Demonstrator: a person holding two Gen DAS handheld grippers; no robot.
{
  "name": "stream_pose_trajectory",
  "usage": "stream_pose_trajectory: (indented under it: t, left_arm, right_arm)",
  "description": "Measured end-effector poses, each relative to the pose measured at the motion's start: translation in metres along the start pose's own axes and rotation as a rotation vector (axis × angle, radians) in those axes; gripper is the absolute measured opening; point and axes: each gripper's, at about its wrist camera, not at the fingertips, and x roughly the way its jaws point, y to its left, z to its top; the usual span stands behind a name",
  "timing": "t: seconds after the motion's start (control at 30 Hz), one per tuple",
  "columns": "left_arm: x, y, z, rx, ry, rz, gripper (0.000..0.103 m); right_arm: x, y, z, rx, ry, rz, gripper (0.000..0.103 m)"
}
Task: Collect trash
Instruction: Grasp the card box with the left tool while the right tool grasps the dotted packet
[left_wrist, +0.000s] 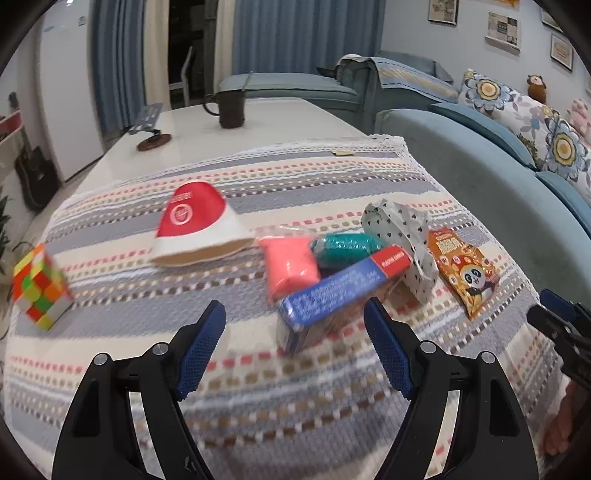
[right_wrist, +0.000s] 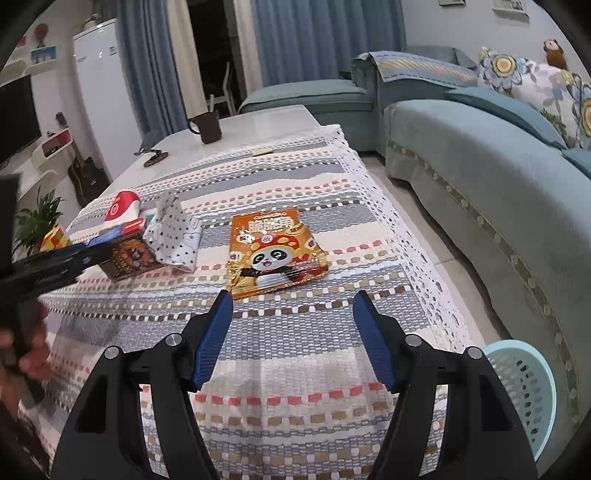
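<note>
On the striped tablecloth (left_wrist: 258, 387) lie a crushed red-and-white paper cup (left_wrist: 195, 225), a bag of pink and teal clay (left_wrist: 314, 254), a blue-and-red box (left_wrist: 340, 291), a crumpled white dotted wrapper (left_wrist: 402, 232) and an orange panda snack packet (left_wrist: 461, 273). My left gripper (left_wrist: 295, 317) is open and empty, just short of the box. My right gripper (right_wrist: 291, 306) is open and empty, just in front of the snack packet (right_wrist: 275, 251). The box (right_wrist: 125, 254), wrapper (right_wrist: 173, 236) and cup (right_wrist: 123, 206) show at the left of the right wrist view.
A colour cube (left_wrist: 38, 286) sits at the table's left edge. A dark mug (left_wrist: 231, 109) and a small stand (left_wrist: 151, 123) are on the bare far end. A teal sofa (right_wrist: 480, 166) runs along the right. A light blue perforated basket (right_wrist: 524, 391) stands on the floor beside the table.
</note>
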Motion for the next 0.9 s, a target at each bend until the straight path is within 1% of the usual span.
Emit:
stream_pose_trajectory:
  t: [0.03,0.07,0.1,0.17,0.2,0.23,0.27,0.3,0.37,0.47,0.57,0.6,0.63,0.67,0.7,0.73,0.77,0.8,0.83,0.87,0.9]
  left_arm:
    - [0.004,-0.001,0.001,0.005,0.000,-0.006,0.075]
    - [0.008,-0.001,0.002,0.008,0.001,-0.010,0.072]
    - [0.011,-0.004,0.003,0.011,0.003,-0.022,0.062]
    - [0.014,-0.007,0.001,0.011,0.020,-0.036,0.046]
    - [0.014,-0.009,0.000,0.015,0.020,-0.025,0.039]
    - [0.013,-0.010,-0.003,0.014,0.023,-0.020,0.034]
    - [0.010,-0.010,-0.004,-0.003,0.034,-0.036,0.025]
    - [0.006,-0.008,-0.007,-0.044,0.058,-0.068,0.020]
    - [-0.004,-0.007,-0.014,-0.118,0.096,-0.106,0.016]
    - [-0.017,-0.006,-0.027,-0.209,0.127,-0.150,0.016]
    - [-0.029,0.004,-0.044,-0.332,0.147,-0.226,0.016]
    - [-0.033,0.008,-0.052,-0.367,0.152,-0.241,0.016]
    - [-0.034,0.010,-0.056,-0.380,0.157,-0.241,0.017]
    - [-0.034,0.012,-0.061,-0.381,0.166,-0.231,0.020]
    - [-0.035,0.012,-0.064,-0.372,0.164,-0.211,0.025]
    - [-0.037,0.013,-0.067,-0.354,0.156,-0.161,0.030]
    - [-0.037,0.014,-0.067,-0.340,0.155,-0.116,0.044]
    - [-0.036,0.015,-0.067,-0.320,0.150,-0.062,0.051]
    - [-0.037,0.016,-0.066,-0.304,0.134,-0.031,0.053]
    - [-0.039,0.015,-0.064,-0.278,0.110,-0.002,0.059]
    - [-0.040,0.014,-0.060,-0.254,0.096,0.006,0.065]
  right_arm:
    - [0.001,0.001,-0.001,-0.006,0.006,0.002,0.064]
    - [0.002,0.003,-0.001,-0.013,0.011,0.004,0.064]
    - [0.002,0.003,-0.001,-0.015,0.012,0.001,0.064]
    - [0.005,0.004,0.000,-0.016,0.023,-0.004,0.064]
    - [0.006,0.004,0.000,-0.014,0.027,-0.002,0.064]
    - [0.006,0.002,0.000,-0.010,0.029,0.006,0.064]
    - [0.007,0.001,0.000,-0.005,0.029,0.013,0.064]
    - [0.007,0.000,-0.001,0.000,0.029,0.022,0.064]
    - [0.008,-0.002,0.000,0.009,0.028,0.024,0.064]
    - [0.008,-0.001,0.000,0.009,0.027,0.010,0.064]
    - [0.007,0.002,0.000,-0.005,0.017,-0.003,0.064]
    - [0.007,0.003,0.000,-0.011,0.015,-0.004,0.064]
    - [0.007,0.003,-0.001,-0.015,0.015,-0.003,0.064]
    - [0.007,0.004,-0.001,-0.018,0.015,-0.001,0.064]
    - [0.007,0.004,-0.001,-0.020,0.016,0.001,0.064]
    - [0.007,0.004,-0.001,-0.019,0.018,0.002,0.064]
    - [0.007,0.004,-0.001,-0.018,0.019,0.003,0.064]
    - [0.008,0.004,-0.001,-0.017,0.020,0.004,0.064]
    - [0.008,0.003,-0.001,-0.014,0.021,0.005,0.064]
    - [0.007,0.003,-0.001,-0.012,0.020,0.005,0.065]
    - [0.007,0.003,-0.001,-0.011,0.018,0.005,0.065]
